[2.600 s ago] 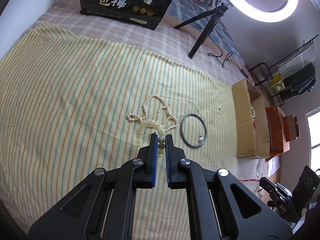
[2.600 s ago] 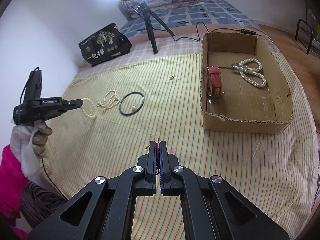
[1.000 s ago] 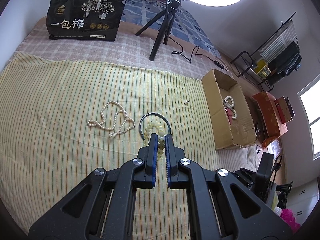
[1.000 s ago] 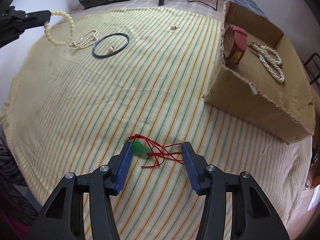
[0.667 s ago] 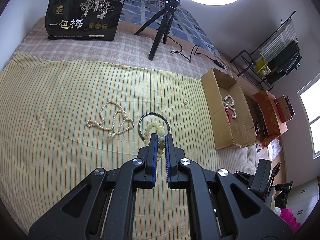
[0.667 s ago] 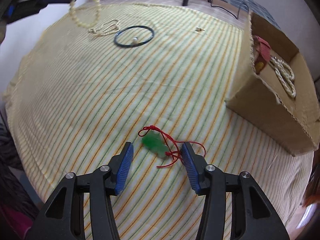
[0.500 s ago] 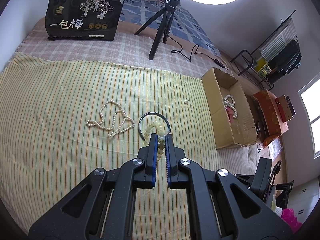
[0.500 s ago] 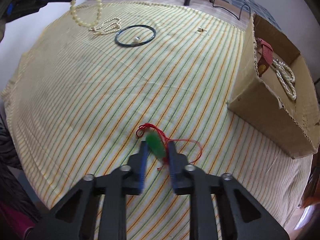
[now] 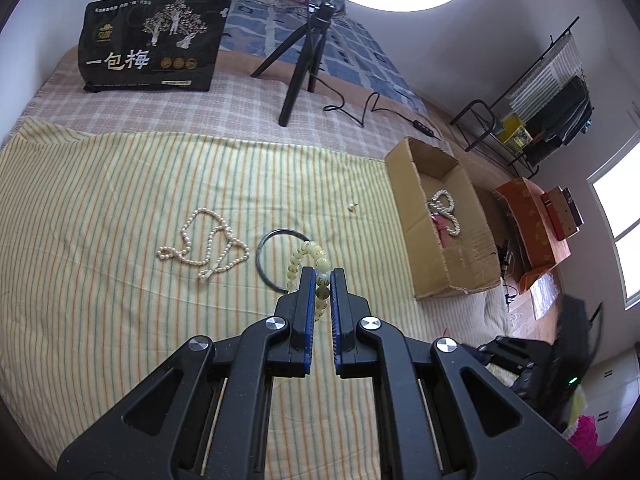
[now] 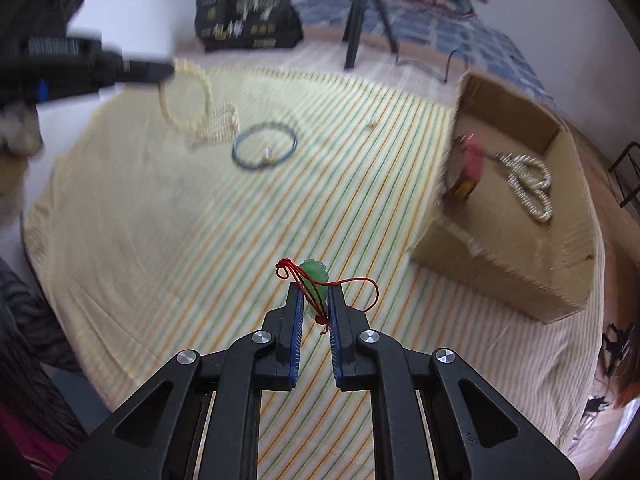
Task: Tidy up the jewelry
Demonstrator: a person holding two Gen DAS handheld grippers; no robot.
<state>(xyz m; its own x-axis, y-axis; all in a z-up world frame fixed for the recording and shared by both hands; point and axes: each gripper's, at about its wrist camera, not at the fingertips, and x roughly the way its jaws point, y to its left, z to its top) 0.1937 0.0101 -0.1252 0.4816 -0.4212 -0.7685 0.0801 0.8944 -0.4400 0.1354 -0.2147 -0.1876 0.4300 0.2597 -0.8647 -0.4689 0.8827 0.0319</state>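
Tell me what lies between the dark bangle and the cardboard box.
One small earring on bare striped cloth, between bangle and box; the left wrist view shows it.

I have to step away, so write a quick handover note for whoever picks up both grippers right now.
Left gripper: shut on the pale yellow-green bead bracelet, held above the bed.
Right gripper: shut on the green jade pendant on a red cord, lifted off the striped yellow sheet.
Done: a white pearl necklace and a red-strapped watch lie in the open cardboard box.
Left: drop both held pieces into the box, then fetch the loose pearl strand, the dark bangle with a small piece inside it, and the tiny item near the box.
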